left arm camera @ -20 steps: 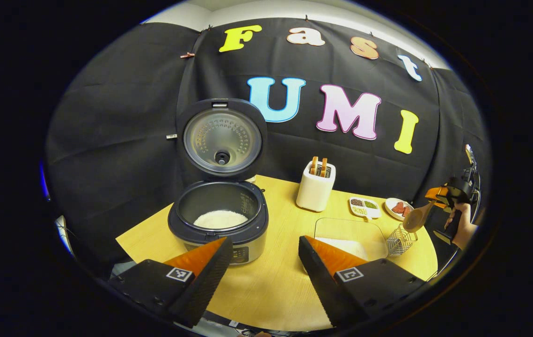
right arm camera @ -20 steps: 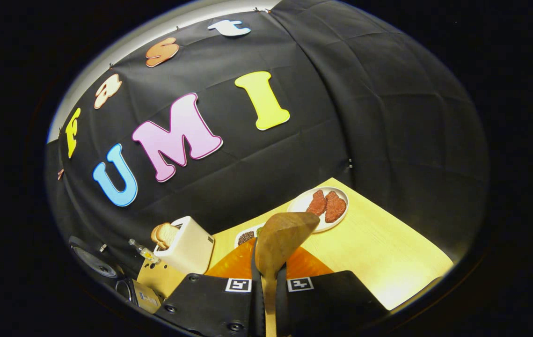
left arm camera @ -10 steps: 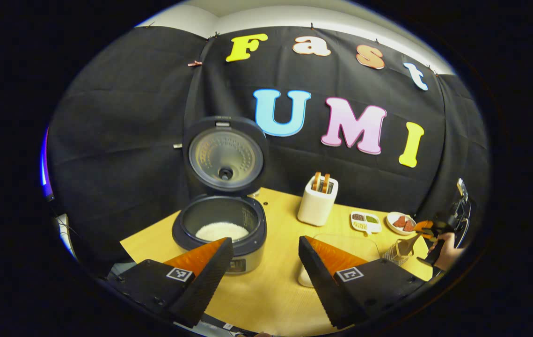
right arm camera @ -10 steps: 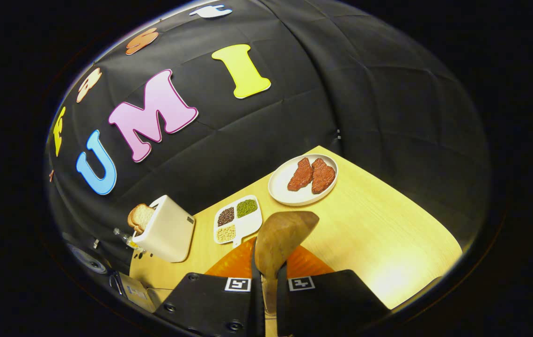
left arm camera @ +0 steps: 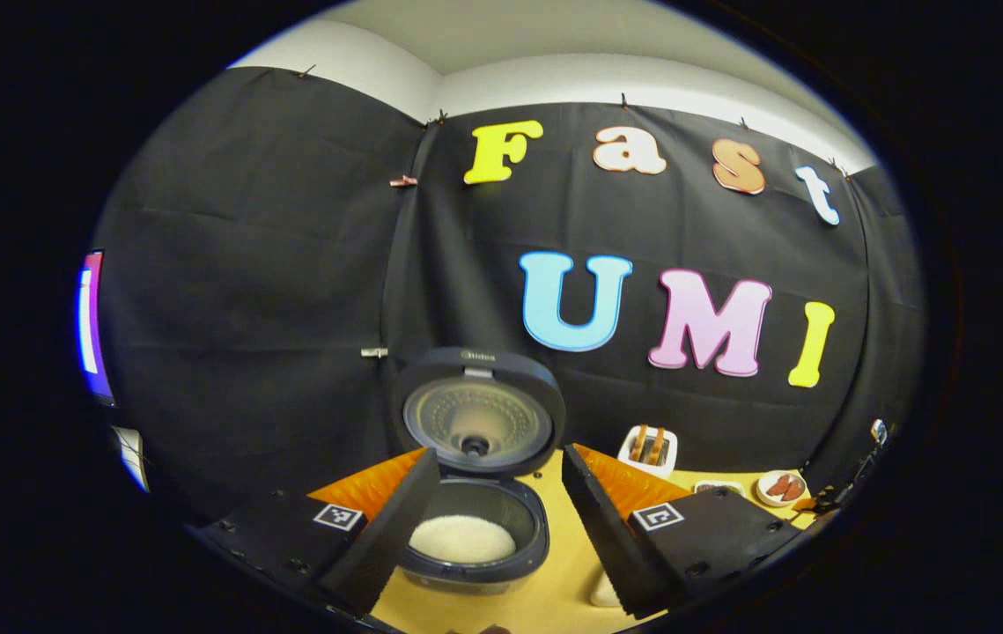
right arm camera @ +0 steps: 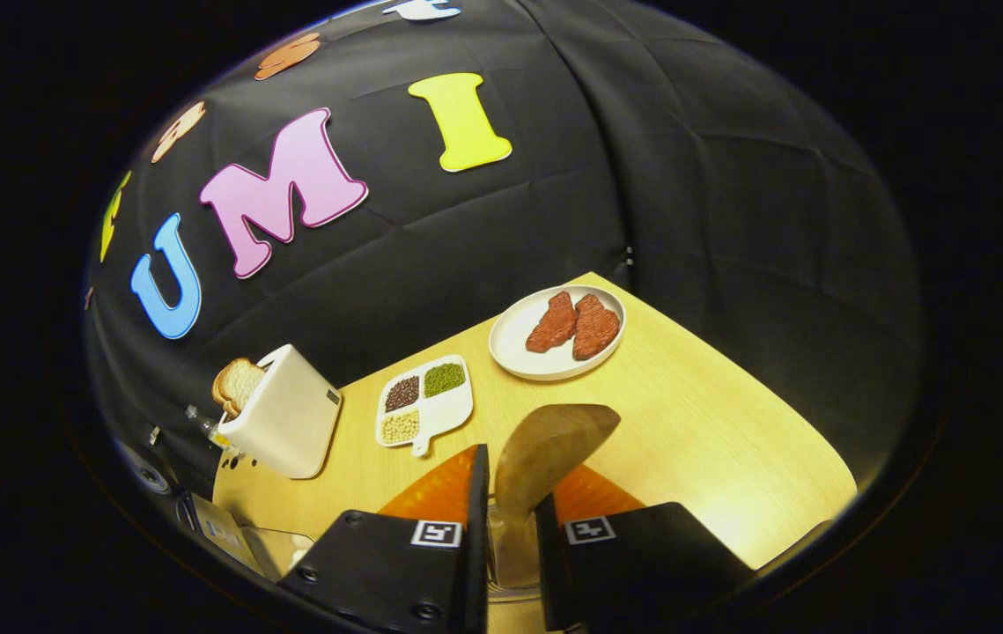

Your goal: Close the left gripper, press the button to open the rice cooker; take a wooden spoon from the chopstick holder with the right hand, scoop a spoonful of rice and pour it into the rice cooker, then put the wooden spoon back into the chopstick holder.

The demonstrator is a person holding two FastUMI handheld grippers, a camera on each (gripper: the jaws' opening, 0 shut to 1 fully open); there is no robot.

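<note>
We judge the step in hand to be returning the wooden spoon to the chopstick holder. The right hand-held gripper has its fingers parted a little around the spoon's handle, with small gaps either side, so we take it as letting go; the holder itself is hidden below it. To do this well, we would part the fingers fully, then lift straight up so neither finger drags the handle or tips the holder.

The left gripper view gives us the rice cooker, lid up, white rice in its pot, and the left hand-held gripper wide open, holding nothing. The right gripper view adds the toaster, a divided dish and a plate on the counter.
</note>
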